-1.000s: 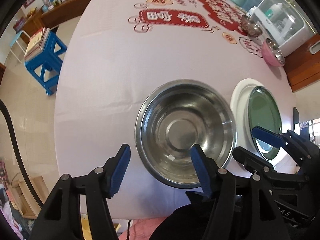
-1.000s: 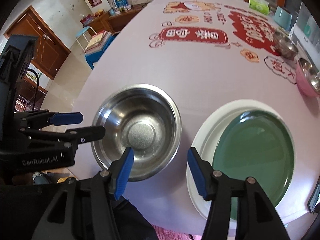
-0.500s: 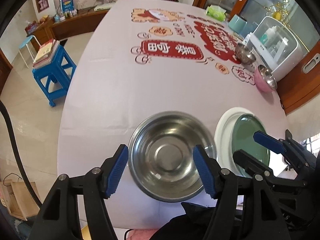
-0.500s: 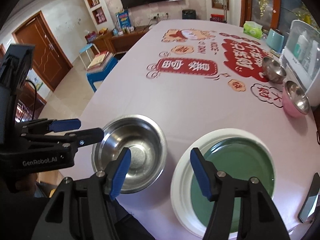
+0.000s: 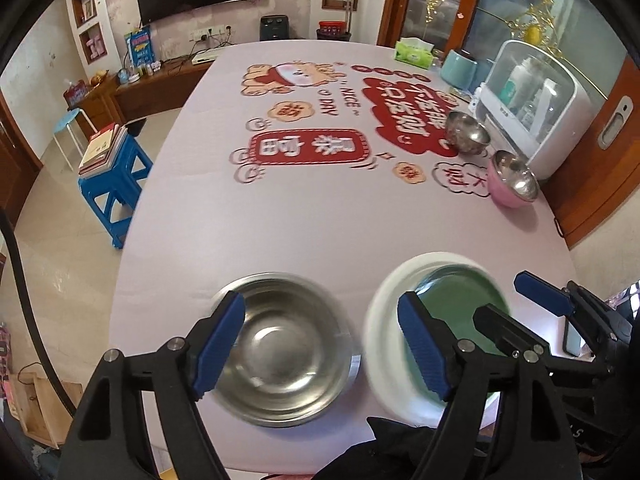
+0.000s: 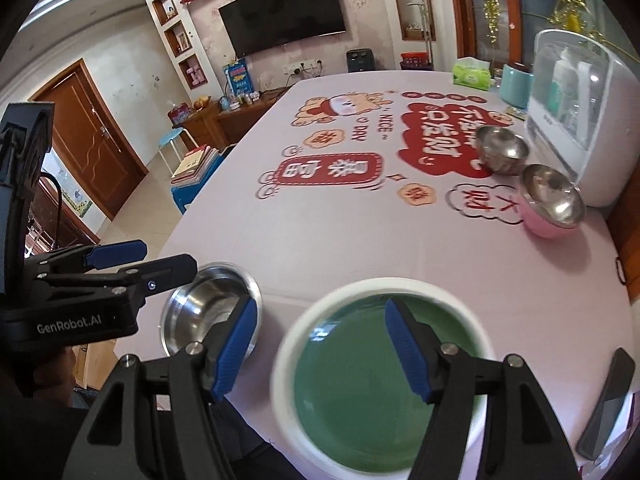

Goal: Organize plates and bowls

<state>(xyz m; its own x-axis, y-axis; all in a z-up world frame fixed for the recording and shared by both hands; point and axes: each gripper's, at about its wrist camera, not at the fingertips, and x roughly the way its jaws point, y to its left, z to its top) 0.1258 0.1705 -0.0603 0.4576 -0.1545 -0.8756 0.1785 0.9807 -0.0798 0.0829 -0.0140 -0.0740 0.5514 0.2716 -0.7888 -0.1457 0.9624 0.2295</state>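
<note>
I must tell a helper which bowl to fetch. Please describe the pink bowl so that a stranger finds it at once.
Start at the white dish cabinet on the table's right edge. Two small bowls stand in front of it; take the nearer one, the pink bowl. It alone is pink outside with a shiny metal inside, while the small steel bowl behind it is bare metal all over.

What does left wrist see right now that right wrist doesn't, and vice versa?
Left wrist only: the whole blue stool, its legs on the floor.

Right wrist only: the brown door, the wall shelves beside the TV, and the length of a dark phone at the table edge.

Both: the large steel bowl, the green plate on the white plate, two small bowls by the white cabinet, both grippers open, nothing between their jaws.
</note>
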